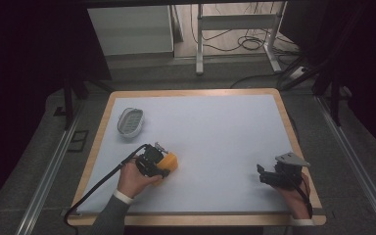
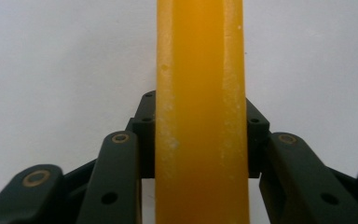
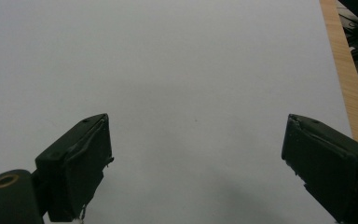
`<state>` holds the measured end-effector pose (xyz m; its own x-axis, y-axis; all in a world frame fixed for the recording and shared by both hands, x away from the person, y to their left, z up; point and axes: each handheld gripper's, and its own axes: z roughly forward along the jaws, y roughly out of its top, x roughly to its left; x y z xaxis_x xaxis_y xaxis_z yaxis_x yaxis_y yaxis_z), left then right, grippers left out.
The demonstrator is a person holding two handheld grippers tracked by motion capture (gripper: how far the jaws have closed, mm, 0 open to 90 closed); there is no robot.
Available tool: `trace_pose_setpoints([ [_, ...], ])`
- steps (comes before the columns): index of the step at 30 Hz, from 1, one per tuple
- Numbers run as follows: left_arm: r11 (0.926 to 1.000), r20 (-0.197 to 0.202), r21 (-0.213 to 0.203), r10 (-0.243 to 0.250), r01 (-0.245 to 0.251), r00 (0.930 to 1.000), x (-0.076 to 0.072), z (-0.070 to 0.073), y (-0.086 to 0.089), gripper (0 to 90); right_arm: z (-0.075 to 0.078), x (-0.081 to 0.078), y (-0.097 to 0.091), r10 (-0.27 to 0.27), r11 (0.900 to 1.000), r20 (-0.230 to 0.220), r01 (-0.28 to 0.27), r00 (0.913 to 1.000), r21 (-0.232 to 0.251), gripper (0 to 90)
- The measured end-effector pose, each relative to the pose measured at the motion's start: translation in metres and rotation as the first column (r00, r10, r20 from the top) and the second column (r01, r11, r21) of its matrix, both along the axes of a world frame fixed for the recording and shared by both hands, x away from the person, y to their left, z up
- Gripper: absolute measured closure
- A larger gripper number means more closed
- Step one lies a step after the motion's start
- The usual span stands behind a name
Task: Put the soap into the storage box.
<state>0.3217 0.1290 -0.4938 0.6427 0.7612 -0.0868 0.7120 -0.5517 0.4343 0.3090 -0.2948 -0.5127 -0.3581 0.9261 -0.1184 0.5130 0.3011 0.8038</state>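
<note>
One yellow block is clamped between the left gripper fingers. Right gripper fingers spread wide, nothing between. One soap dish lies beyond on the tabletop.

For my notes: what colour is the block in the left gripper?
Orange-yellow block; left gripper view shows it best.

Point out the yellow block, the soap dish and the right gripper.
yellow block (image 2: 200,116): left gripper view, its front face.
soap dish (image 1: 130,121): high view, its ridged middle.
right gripper (image 3: 196,158): right gripper view, between open jaws.
</note>
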Motion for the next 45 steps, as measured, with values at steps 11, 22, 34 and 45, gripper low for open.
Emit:
trace_pose_setpoints([
  [11,1.0000,0.001,-0.002,-0.003,0.003,1.0000,0.000,0.005,0.006,60.8,0.000,0.000,0.000,-0.004,1.0000,0.001,0.004,1.0000,-0.004,8.4],
  [22,0.9992,0.014,-0.035,0.019,-0.018,0.9997,0.003,0.021,0.023,60.8,0.001,-0.001,-0.001,-0.007,1.0000,0.013,0.007,0.9999,0.003,8.4],
  [34,0.9972,0.023,-0.054,0.054,-0.052,0.9983,0.011,0.033,0.042,60.8,0.002,-0.001,-0.001,-0.016,0.9999,0.013,0.015,0.9998,0.004,8.4],
  [45,0.9961,0.063,-0.055,0.073,-0.069,0.9954,0.018,0.045,0.047,60.8,0.002,-0.001,-0.002,-0.019,0.9998,0.019,0.019,0.9996,0.002,8.4],
])
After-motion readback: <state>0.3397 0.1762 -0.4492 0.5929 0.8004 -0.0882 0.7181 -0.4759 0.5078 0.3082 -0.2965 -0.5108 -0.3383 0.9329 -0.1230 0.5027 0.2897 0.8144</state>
